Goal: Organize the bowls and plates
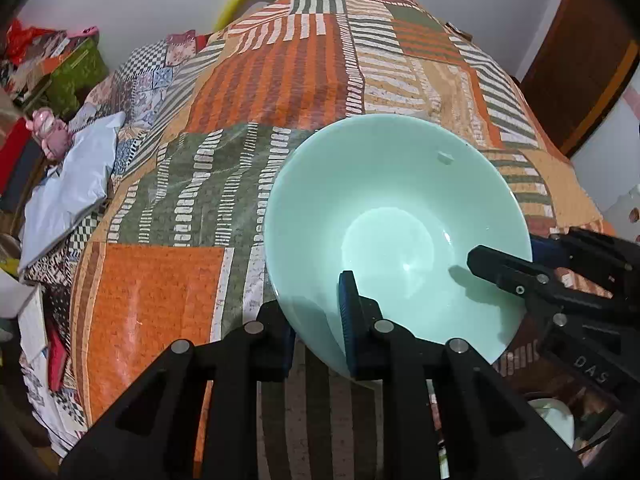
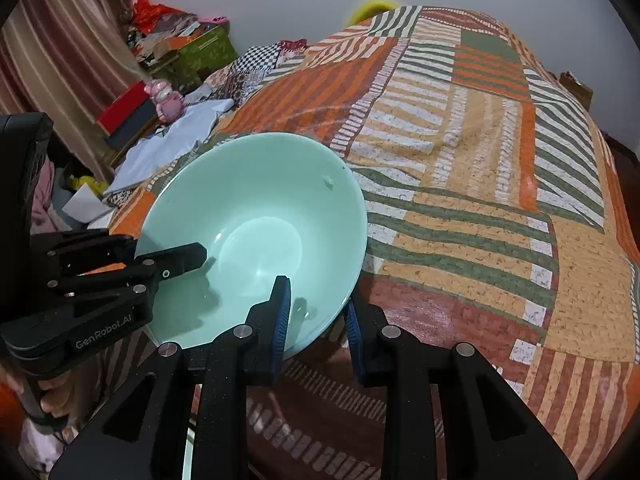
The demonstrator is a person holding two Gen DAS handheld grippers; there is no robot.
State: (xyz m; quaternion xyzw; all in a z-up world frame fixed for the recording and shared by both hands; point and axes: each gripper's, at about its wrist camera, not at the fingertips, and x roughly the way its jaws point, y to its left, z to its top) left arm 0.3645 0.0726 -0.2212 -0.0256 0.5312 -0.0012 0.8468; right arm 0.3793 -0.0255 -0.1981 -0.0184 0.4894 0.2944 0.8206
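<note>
Left tongs (image 1: 316, 320), marked "GenRobot.AI", and right tongs (image 2: 316, 316), both clamped on mint bowl (image 1: 396, 216) rim

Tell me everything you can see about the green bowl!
The bowl is pale mint green, smooth and glossy like glazed ceramic, round and deep with a flat bottom. It looks empty except for a tiny speck on the inside wall. It sits tilted over the patchwork tablecloth. The left gripper and the right gripper each have their jaws shut on the near rim, one finger inside and one outside.
</note>
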